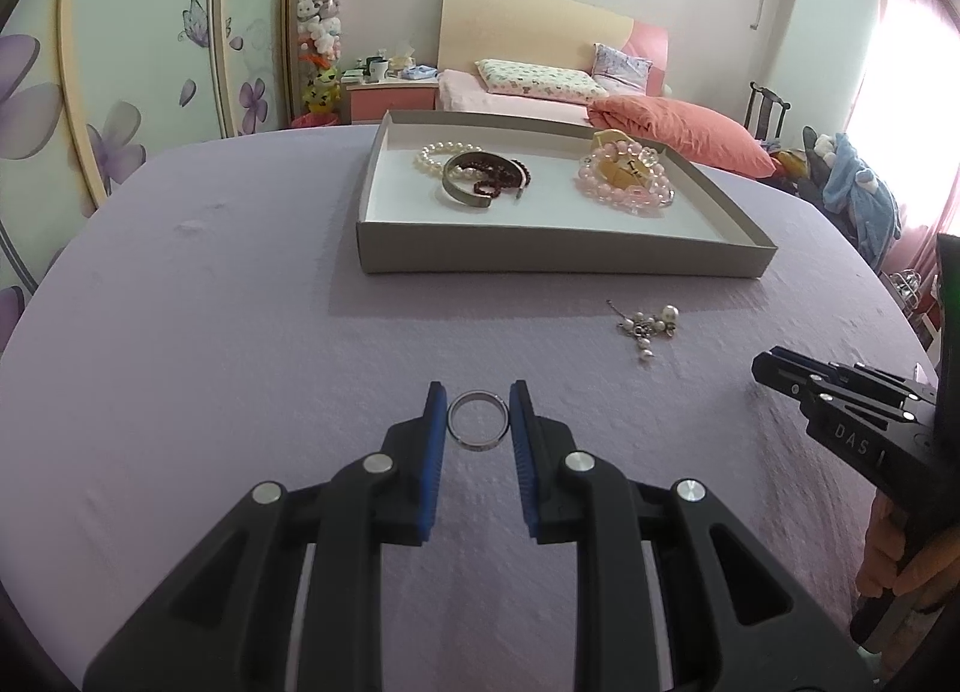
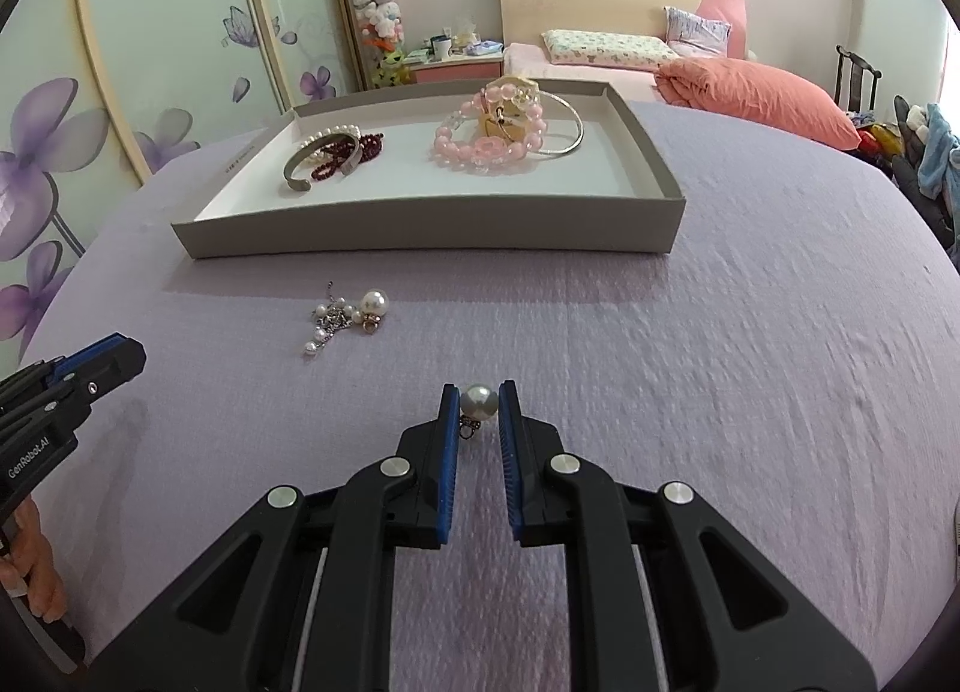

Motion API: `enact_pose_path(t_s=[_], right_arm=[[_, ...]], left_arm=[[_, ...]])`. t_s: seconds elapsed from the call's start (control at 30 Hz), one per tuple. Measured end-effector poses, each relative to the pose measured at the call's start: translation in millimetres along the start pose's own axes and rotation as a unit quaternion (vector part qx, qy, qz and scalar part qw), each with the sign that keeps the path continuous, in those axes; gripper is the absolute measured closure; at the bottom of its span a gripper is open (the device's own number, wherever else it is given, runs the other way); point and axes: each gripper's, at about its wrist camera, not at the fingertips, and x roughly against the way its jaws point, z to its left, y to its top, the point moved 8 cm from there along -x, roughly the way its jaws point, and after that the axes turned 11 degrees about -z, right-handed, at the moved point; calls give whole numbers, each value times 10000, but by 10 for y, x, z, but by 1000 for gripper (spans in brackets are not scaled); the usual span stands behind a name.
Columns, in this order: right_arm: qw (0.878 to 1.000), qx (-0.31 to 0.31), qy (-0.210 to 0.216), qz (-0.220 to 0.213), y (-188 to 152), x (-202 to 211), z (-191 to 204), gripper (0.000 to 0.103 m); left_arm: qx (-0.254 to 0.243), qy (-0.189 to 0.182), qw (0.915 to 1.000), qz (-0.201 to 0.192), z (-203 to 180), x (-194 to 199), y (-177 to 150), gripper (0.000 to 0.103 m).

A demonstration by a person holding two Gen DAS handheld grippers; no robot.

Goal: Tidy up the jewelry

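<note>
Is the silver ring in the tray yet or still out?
Out. The silver ring sits pinched between the left gripper fingers above the purple cloth, short of the tray.

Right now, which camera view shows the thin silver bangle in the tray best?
The right wrist view. There the silver bangle shows as a nearly full hoop in the grey tray, partly under the pink bead bracelets. In the left wrist view the pink beads hide it almost entirely; only a small silver bit peeks out.

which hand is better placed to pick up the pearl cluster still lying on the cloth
Neither is free: the left gripper clamps a ring, the right gripper a pearl earring. The pearl cluster lies between them; no clear favourite.
</note>
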Motion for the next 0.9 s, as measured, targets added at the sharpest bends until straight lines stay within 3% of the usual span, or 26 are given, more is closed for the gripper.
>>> enact_pose_path(t_s=[0.33,0.5,0.7,0.9], right_arm=[[9999,-13,32,-163,29,128,10,89],[9975,12,35,-708,268,359,25,89],[9869,48,-11,-1614,680,703,39,89],[9749,50,24,-2224,1053,814,96,89]], left_arm=[[-10,-92,10000,-30,-108,61,-12,81],[10,-131,9997,-206,-141,151,101,81],[44,-157,9967,-793,-158,326,447,81],[94,-161,9881,-1529,-204,454,904,81]])
